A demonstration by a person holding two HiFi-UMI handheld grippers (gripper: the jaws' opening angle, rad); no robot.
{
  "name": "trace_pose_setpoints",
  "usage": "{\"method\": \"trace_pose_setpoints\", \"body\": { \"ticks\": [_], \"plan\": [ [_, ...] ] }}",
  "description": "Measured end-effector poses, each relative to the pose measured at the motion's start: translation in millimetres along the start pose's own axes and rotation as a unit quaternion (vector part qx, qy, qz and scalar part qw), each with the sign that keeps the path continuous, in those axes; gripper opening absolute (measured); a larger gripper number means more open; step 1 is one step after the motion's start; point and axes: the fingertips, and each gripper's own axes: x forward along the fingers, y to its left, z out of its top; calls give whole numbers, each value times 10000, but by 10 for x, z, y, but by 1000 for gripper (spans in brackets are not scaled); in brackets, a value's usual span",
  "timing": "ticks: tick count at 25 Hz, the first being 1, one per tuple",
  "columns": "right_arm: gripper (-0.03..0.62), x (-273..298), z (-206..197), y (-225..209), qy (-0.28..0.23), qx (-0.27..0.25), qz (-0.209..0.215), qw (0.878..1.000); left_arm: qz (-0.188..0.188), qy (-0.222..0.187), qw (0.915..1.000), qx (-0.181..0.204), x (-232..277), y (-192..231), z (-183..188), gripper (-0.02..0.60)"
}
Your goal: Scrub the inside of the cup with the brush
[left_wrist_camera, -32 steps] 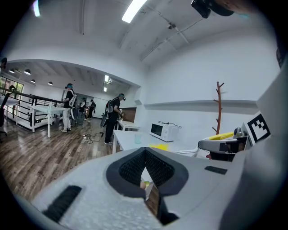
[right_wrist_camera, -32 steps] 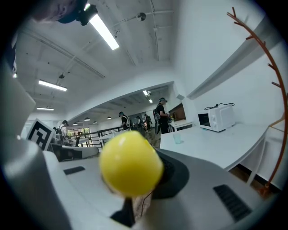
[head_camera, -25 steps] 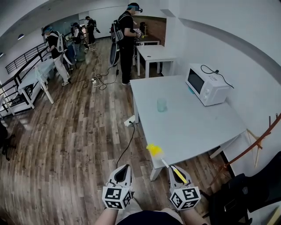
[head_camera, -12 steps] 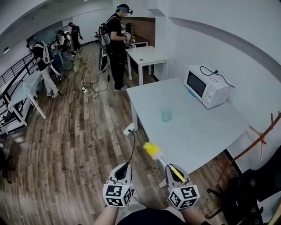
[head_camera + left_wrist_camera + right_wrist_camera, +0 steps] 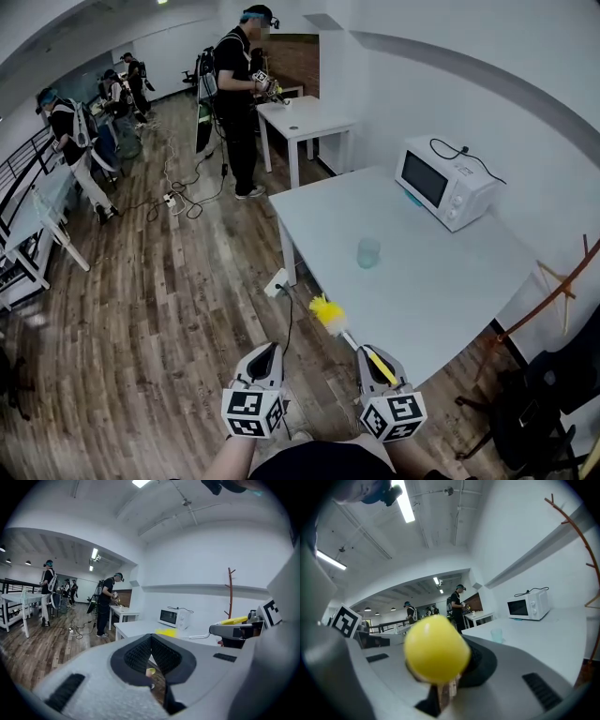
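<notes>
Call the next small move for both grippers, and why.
Probably step in to the white table and open the left gripper: its jaws are shut on nothing, and the translucent pale-green cup stands untouched mid-table, beyond both grippers. The right gripper grips the yellow-bristled brush.

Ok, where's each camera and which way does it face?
Head view: on the person's head, steeply down at table; left hand-held gripper, right hand-held gripper show.
Left gripper view: on the left one, along its shut jaws toward microwave.
Right gripper view: on the right one, past the gripped brush toward cup.
All show the microwave.
</notes>
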Motion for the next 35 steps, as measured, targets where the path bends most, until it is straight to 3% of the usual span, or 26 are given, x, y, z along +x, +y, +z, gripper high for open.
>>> {"method": "trace_pose_setpoints", "body": {
  "ticks": [8, 13, 24, 35],
  "plan": [
    [49, 331, 6, -95, -122, 173, -420, 9989, -202, 102, 9997, 72, 303, 323, 42, 18],
    [49, 446, 49, -234, -117, 232, -584, 9980, -268, 111, 9995, -82, 563, 410, 60, 18],
    [49, 919, 336, -865, -232, 204, -761, 9966, -399, 227, 9988, -143, 1479, 355, 187, 18],
    [49, 1144, 592, -1432, -358, 287, -823, 9956, -630, 223, 9977, -75, 2285, 32, 391, 18]
  ]
}}
